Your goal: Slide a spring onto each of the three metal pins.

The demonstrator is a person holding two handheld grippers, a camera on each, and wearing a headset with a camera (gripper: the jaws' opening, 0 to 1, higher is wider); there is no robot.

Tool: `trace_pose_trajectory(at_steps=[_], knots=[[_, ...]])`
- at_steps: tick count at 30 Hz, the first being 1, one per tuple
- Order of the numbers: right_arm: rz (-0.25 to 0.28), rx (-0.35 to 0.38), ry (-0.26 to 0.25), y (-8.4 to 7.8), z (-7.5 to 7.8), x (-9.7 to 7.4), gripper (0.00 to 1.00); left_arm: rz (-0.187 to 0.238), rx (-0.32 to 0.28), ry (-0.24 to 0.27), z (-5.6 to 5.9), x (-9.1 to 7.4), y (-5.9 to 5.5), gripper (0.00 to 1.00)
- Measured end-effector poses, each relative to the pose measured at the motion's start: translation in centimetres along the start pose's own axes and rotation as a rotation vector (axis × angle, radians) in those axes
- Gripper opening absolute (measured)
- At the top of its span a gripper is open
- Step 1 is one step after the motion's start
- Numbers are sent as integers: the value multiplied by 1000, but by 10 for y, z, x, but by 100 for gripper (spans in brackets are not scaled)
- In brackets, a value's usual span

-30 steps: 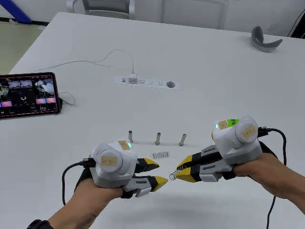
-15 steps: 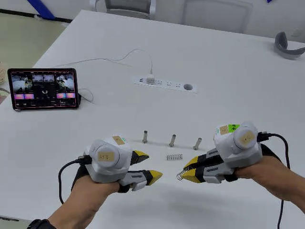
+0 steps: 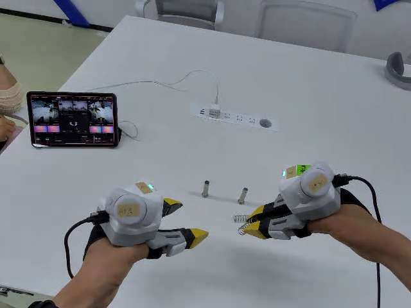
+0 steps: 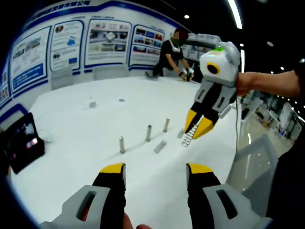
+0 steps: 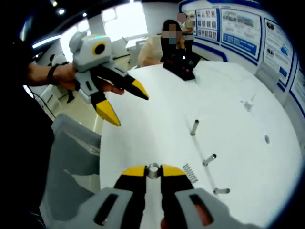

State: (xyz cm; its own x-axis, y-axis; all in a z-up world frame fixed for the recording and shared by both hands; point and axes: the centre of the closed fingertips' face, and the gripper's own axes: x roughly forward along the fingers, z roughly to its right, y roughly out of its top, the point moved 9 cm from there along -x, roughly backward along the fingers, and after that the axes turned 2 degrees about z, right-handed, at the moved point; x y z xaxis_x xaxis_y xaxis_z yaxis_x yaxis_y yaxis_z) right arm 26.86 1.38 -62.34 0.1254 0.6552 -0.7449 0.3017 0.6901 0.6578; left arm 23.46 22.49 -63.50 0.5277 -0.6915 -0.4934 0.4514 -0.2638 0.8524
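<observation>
Status: held spring (image 4: 188,137) is clamped in the fingers of the right gripper (image 3: 250,224), poking out past the yellow tips and, as far as I can tell, clear of the bench (image 3: 308,96).

Change over the last second: that gripper has moved forward toward the row of pins. Before, it sat well short of them and all three were in plain sight from the head view. Now its body covers the right pin (image 5: 221,191) from above. The held spring is just beside the loose spring (image 3: 240,218), which lies flat in front of the middle pin (image 3: 243,195).

Tablet (image 3: 72,119) and power strip (image 3: 233,118) drifting across the head view is head motion, not the things moving.

Left gripper (image 3: 185,221) is unchanged: fingers spread wide, nothing between them, waiting on the near side of the left pin (image 3: 205,188).

All pins are upright and bare, so zero of three are done. My read is that this is the approach for the first insertion. The held spring runs along the fingers while the pins stand vertical, so it likely needs tipping to line its bore up with a pin top. Risk: knocking the loose spring on the way in.
</observation>
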Motion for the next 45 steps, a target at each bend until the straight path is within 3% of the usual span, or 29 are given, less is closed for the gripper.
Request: trace_pose_trajectory(at_steps=[17,38,45], knots=[[-40,-60,-10,22,39,20,12,-25,-38,50,-16,-4,-15,70],[-38,-83,-12,54,78,54,12,-47,-68,70,-29,-8,-24,76],[-25,-87,-21,60,85,63,12,-55,-74,73,-30,-9,-27,78]])
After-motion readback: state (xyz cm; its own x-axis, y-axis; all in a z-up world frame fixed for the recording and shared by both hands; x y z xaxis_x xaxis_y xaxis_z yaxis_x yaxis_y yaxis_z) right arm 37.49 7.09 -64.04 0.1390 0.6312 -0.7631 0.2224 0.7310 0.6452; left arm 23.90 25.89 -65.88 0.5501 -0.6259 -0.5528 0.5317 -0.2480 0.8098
